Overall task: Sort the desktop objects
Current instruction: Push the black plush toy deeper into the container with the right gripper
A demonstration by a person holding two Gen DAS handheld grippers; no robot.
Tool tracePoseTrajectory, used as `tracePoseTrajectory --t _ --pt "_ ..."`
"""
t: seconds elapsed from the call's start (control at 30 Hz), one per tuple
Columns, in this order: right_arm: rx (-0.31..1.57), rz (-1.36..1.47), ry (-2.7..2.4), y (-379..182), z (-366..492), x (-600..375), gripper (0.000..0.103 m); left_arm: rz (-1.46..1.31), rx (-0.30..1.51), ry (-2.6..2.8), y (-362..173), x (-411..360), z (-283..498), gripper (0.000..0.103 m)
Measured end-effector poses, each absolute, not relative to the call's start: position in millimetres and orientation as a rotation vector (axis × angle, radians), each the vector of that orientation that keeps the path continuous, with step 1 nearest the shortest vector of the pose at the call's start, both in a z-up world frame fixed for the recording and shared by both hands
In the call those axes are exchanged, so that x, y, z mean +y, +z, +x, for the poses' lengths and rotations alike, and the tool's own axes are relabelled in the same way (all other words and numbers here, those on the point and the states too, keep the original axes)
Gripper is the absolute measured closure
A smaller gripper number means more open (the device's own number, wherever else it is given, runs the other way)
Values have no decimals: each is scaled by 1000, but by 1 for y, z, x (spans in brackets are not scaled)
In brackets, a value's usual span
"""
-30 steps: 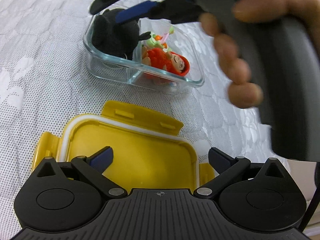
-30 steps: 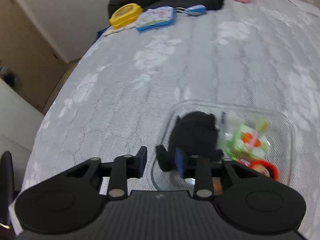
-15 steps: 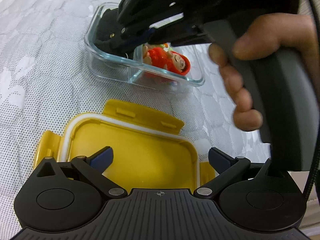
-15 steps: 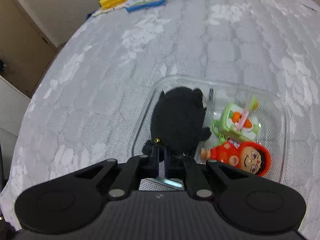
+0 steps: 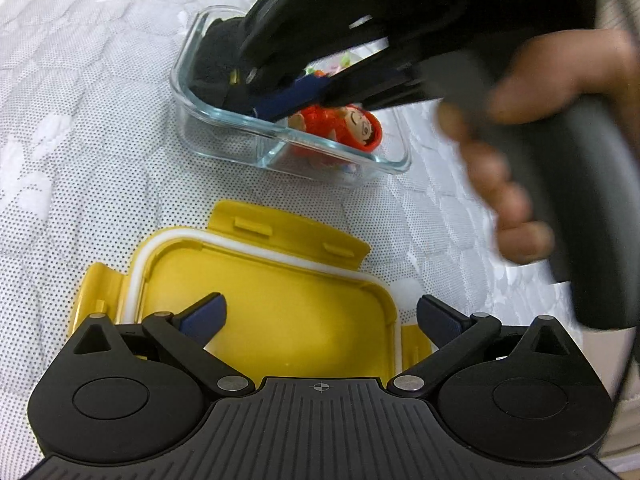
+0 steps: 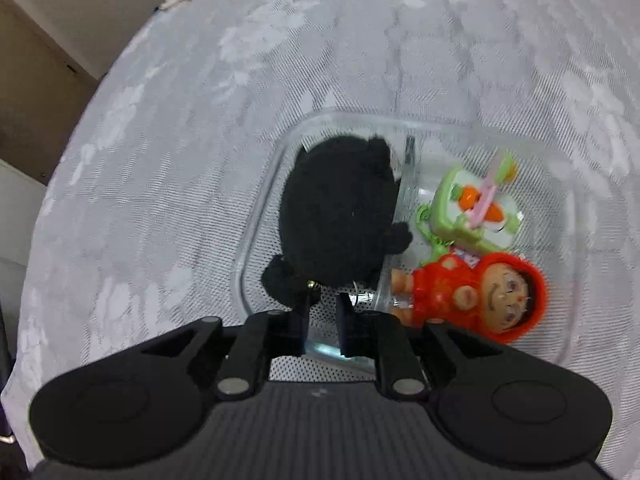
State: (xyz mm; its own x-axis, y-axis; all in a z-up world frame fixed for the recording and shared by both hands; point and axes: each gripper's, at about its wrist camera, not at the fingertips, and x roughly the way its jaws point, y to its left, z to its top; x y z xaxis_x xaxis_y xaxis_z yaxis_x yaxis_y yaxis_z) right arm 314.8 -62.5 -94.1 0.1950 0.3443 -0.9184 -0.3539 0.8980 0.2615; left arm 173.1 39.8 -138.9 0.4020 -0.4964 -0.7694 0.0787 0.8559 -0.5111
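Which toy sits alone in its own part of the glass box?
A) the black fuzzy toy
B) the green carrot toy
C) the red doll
A: the black fuzzy toy fills one side of the glass box by itself, while the red doll and green carrot toy share the other side.

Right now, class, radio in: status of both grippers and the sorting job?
Left gripper open, hovering over yellow plastic lid. Right gripper slightly parted at black plush toy in clear glass container. Red-hooded doll alongside.
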Motion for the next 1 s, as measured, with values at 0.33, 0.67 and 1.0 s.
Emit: tracePoseTrajectory --t 0.33,0.67,1.0 --pt "965 -102 429 -50 320 -56 74 -430 1103 -379 -140 42 174 0" --pt "1046 -123 398 -83 330 -38 75 -430 1103 -378 -138 39 170 0" --pt "1105 26 370 -89 343 -53 63 -451 1072 -364 -139 38 165 0"
